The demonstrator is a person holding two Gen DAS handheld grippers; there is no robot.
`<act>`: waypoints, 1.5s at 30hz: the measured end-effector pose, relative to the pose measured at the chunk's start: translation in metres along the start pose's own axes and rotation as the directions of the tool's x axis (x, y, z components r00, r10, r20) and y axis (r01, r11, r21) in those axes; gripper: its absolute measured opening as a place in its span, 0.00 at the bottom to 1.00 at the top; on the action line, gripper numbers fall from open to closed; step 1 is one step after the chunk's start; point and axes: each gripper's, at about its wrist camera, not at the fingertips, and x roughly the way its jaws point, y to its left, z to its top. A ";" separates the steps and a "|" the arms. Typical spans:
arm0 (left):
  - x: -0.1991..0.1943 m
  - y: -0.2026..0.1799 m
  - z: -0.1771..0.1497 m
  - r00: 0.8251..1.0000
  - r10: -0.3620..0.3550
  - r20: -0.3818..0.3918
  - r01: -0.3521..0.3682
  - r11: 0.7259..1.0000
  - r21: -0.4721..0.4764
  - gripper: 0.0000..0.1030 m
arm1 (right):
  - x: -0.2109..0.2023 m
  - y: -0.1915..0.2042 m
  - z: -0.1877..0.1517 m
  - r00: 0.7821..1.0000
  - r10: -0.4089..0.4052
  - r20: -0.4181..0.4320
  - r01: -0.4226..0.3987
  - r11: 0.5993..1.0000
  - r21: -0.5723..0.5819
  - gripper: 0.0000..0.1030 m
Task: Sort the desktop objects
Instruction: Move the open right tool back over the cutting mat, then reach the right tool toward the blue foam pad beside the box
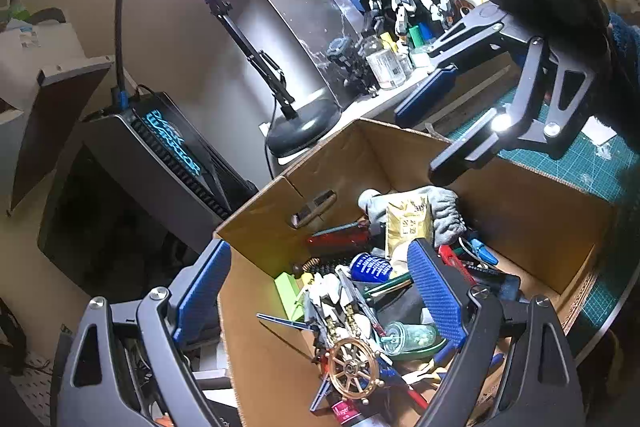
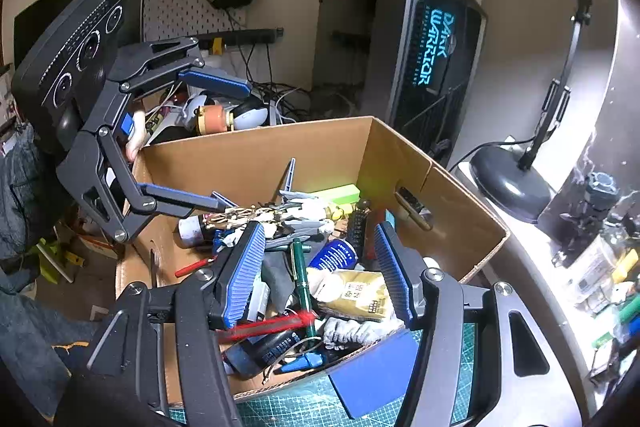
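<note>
One cardboard box (image 2: 256, 155) on green cutting mat (image 2: 288, 407), full of clutter: one gold packet (image 2: 360, 297), one grey glove (image 2: 356, 331), one ship's wheel (image 1: 354, 367), one blue can (image 2: 334, 255). Left gripper (image 1: 320, 291) jaws wide apart, empty, straddling box wall. Right gripper (image 2: 320, 267) jaws apart, empty, above box.

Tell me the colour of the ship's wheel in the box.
Golden-bronze, the ship's wheel in the cardboard box; clearest in the left wrist view.

Left claw (image 1: 320, 291) agape; right claw (image 2: 320, 277) parted, empty.

Box (image 2: 248, 163) open on top but crammed w/ clutter; lamp base (image 2: 510, 187) just beside
</note>
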 end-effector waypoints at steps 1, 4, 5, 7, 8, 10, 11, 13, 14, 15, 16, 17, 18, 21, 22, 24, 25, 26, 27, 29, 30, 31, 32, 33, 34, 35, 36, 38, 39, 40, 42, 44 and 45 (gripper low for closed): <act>-0.002 0.000 0.001 1.000 0.002 0.001 -0.002 1.000 -0.001 0.88 | -0.002 0.001 0.000 1.000 -0.001 0.003 0.001 1.000 0.001 0.53; -0.009 -0.001 0.003 1.000 0.010 0.009 -0.010 1.000 -0.005 0.88 | -0.011 0.007 -0.001 1.000 -0.005 0.014 0.005 1.000 0.002 0.53; -0.011 -0.002 0.003 1.000 0.014 0.010 -0.014 1.000 -0.008 0.88 | -0.014 0.009 -0.002 1.000 -0.009 0.019 0.009 1.000 -0.001 0.53; -0.019 -0.003 0.004 1.000 0.024 0.019 -0.024 0.999 -0.023 0.88 | -0.023 0.014 -0.004 0.999 -0.019 0.030 0.020 1.000 -0.003 0.53; -0.023 -0.004 0.005 0.999 0.030 0.024 -0.029 0.999 -0.035 0.88 | -0.029 0.017 -0.006 0.999 -0.025 0.037 0.026 1.000 -0.004 0.53; -0.034 -0.006 0.005 0.998 0.046 0.048 -0.042 0.996 -0.074 0.88 | -0.042 0.021 -0.011 0.997 -0.050 0.054 0.050 0.999 -0.001 0.56; -0.041 -0.007 0.005 0.997 0.051 0.063 -0.045 0.994 -0.099 0.88 | -0.049 0.023 -0.014 0.996 -0.067 0.063 0.067 0.998 0.003 0.57; -0.055 -0.012 0.005 0.995 0.047 0.093 -0.031 0.987 -0.160 0.88 | -0.071 0.024 -0.028 0.989 -0.123 0.084 0.121 0.992 0.029 0.59; -0.063 -0.016 0.005 0.993 0.040 0.115 -0.017 0.981 -0.192 0.89 | -0.083 0.023 -0.036 0.985 -0.150 0.090 0.146 0.988 0.050 0.59; -0.070 -0.020 0.004 0.990 0.029 0.138 0.003 0.975 -0.221 0.89 | -0.094 0.023 -0.045 0.980 -0.176 0.095 0.170 0.983 0.071 0.59; -0.076 -0.025 0.003 0.987 0.009 0.163 0.032 0.969 -0.244 0.90 | -0.104 0.021 -0.052 0.975 -0.201 0.094 0.192 0.977 0.094 0.59; -0.081 -0.030 0.002 0.982 -0.019 0.188 0.069 0.961 -0.267 0.93 | -0.114 0.019 -0.064 0.969 -0.231 0.087 0.219 0.968 0.125 0.59; -0.084 -0.036 0.001 0.975 -0.058 0.215 0.121 0.949 -0.290 0.93 | -0.125 0.017 -0.075 0.962 -0.260 0.078 0.246 0.956 0.157 0.59; -0.090 -0.055 -0.001 0.952 -0.144 0.271 0.233 0.915 -0.329 0.93 | -0.153 0.013 -0.115 0.941 -0.337 0.019 0.323 0.914 0.244 0.59; -0.089 -0.063 -0.001 0.945 -0.167 0.280 0.258 0.908 -0.331 0.93 | -0.162 0.013 -0.129 0.931 -0.364 -0.007 0.352 0.896 0.269 0.59; -0.091 -0.081 0.000 0.935 -0.193 0.298 0.290 0.900 -0.326 0.93 | -0.179 0.013 -0.157 0.916 -0.397 -0.051 0.392 0.862 0.321 0.59; -0.092 -0.091 0.001 0.930 -0.208 0.304 0.304 0.900 -0.312 0.93 | -0.187 0.014 -0.170 0.910 -0.410 -0.071 0.408 0.846 0.345 0.59; -0.093 -0.101 0.002 0.926 -0.220 0.308 0.314 0.900 -0.301 0.93 | -0.194 0.015 -0.183 0.902 -0.422 -0.088 0.423 0.829 0.366 0.59; -0.094 -0.110 0.003 0.923 -0.224 0.312 0.318 0.902 -0.293 0.93 | -0.203 0.017 -0.199 0.893 -0.435 -0.112 0.442 0.806 0.394 0.59; -0.094 -0.131 0.004 0.922 -0.226 0.315 0.318 0.904 -0.284 0.93 | -0.213 0.020 -0.218 0.885 -0.443 -0.143 0.458 0.773 0.439 0.59; -0.093 -0.139 0.002 0.925 -0.214 0.313 0.309 0.904 -0.296 0.94 | -0.219 0.021 -0.228 0.877 -0.452 -0.164 0.473 0.751 0.461 0.59; -0.091 -0.150 -0.001 0.927 -0.205 0.314 0.306 0.898 -0.316 0.93 | -0.225 0.022 -0.239 0.868 -0.460 -0.186 0.489 0.727 0.482 0.59; -0.089 -0.160 -0.004 0.924 -0.215 0.316 0.319 0.888 -0.330 0.94 | -0.232 0.023 -0.249 0.858 -0.466 -0.215 0.506 0.699 0.506 0.59; -0.087 -0.168 -0.007 0.923 -0.225 0.313 0.330 0.880 -0.341 0.93 | -0.237 0.026 -0.256 0.851 -0.472 -0.228 0.517 0.683 0.515 0.59; -0.085 -0.176 -0.009 0.923 -0.232 0.308 0.336 0.877 -0.345 0.93 | -0.243 0.029 -0.261 0.843 -0.483 -0.236 0.529 0.666 0.526 0.59; -0.083 -0.184 -0.008 0.924 -0.234 0.302 0.333 0.880 -0.337 0.94 | -0.249 0.032 -0.266 0.835 -0.493 -0.245 0.540 0.648 0.537 0.59; -0.081 -0.192 -0.008 0.926 -0.237 0.295 0.331 0.884 -0.330 0.94 | -0.255 0.036 -0.272 0.827 -0.502 -0.253 0.550 0.631 0.547 0.59; -0.077 -0.206 -0.005 0.932 -0.230 0.280 0.315 0.898 -0.309 0.94 | -0.262 0.045 -0.276 0.818 -0.518 -0.249 0.558 0.611 0.561 0.59; -0.076 -0.212 -0.003 0.933 -0.229 0.277 0.311 0.901 -0.303 0.94 | -0.264 0.048 -0.277 0.817 -0.520 -0.248 0.558 0.606 0.566 0.59; -0.073 -0.217 -0.001 0.934 -0.231 0.273 0.312 0.901 -0.302 0.94 | -0.266 0.052 -0.277 0.817 -0.521 -0.248 0.558 0.602 0.571 0.59; -0.068 -0.222 -0.001 0.935 -0.238 0.264 0.320 0.888 -0.330 0.94 | -0.269 0.060 -0.279 0.815 -0.523 -0.250 0.561 0.603 0.567 0.59; -0.057 -0.227 -0.001 0.945 -0.227 0.236 0.303 0.876 -0.374 0.94 | -0.270 0.066 -0.280 0.818 -0.519 -0.250 0.558 0.605 0.568 0.59; -0.051 -0.229 -0.001 0.955 -0.210 0.210 0.280 0.872 -0.401 0.94 | -0.271 0.069 -0.282 0.819 -0.516 -0.252 0.557 0.606 0.567 0.60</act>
